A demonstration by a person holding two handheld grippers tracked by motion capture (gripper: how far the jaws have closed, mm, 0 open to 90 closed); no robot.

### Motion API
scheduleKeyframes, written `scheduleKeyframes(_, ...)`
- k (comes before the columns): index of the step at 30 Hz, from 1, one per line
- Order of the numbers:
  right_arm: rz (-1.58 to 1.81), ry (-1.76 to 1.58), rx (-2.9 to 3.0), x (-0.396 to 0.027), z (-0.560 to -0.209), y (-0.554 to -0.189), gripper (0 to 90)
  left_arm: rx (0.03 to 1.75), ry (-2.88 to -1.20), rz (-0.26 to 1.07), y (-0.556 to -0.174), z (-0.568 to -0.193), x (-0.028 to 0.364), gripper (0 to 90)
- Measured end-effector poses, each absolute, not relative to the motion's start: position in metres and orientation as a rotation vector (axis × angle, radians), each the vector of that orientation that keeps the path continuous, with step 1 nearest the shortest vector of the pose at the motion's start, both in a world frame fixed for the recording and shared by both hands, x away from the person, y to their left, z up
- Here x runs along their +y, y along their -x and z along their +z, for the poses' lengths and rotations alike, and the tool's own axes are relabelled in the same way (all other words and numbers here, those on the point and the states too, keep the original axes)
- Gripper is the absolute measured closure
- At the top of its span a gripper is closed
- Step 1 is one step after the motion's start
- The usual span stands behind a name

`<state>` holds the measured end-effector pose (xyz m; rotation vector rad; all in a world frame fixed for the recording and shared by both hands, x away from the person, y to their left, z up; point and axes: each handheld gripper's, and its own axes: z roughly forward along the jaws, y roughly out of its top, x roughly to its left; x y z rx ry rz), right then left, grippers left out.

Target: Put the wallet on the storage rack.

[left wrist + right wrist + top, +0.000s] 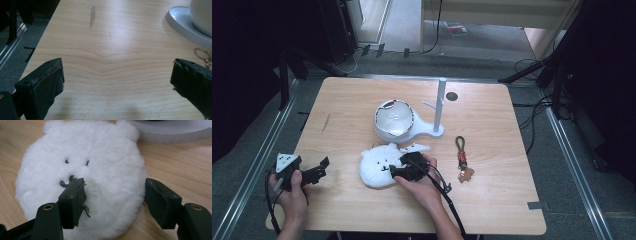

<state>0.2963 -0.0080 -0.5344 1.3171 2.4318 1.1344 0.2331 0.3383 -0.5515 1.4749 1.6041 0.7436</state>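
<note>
The left hand-held gripper (314, 172) is hovering wide open over bare tabletop (105, 75), a gold ring (203, 53) peeking in, cut off at the edge. The white plush face (82, 177) is lying flat on the tabletop just before the white bowl stand (394, 120). The right hand-held gripper (115, 200) is straddling its lower edge, jaws apart, one pad hiding part of the mouth. A keychain (463, 160) is lying well right, its charm too small to make out

My left hand (292, 192) holds the left claw (319, 167) low, its jaws spread wide apart with nothing between them. My right hand (422, 185) holds the right claw (396, 169), jaws parted too, pointing toward my left side.
</note>
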Motion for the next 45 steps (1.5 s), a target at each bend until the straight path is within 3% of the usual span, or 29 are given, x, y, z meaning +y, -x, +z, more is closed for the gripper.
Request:
scheduleKeyframes(16,1.091,-1.233,2.454,0.000,-0.541,-0.296,41.7,1.600,-1.478,0.743,-0.233,-0.552,0.338,0.0)
scheduleKeyframes(23,1.125,-1.202,2.464,0.000,-0.542,-0.293,63.8,1.600,-1.478,0.743,-0.233,-0.552,0.338,0.0)
scheduleKeyframes(30,1.116,-1.223,2.426,0.003,-0.539,-0.288,79.3,1.600,-1.479,0.741,-0.233,-0.552,0.338,0.0)
scheduleKeyframes(45,1.223,-1.278,2.372,-0.023,-0.515,-0.268,81.3,1.604,-1.472,0.730,-0.233,-0.552,0.339,0.0)
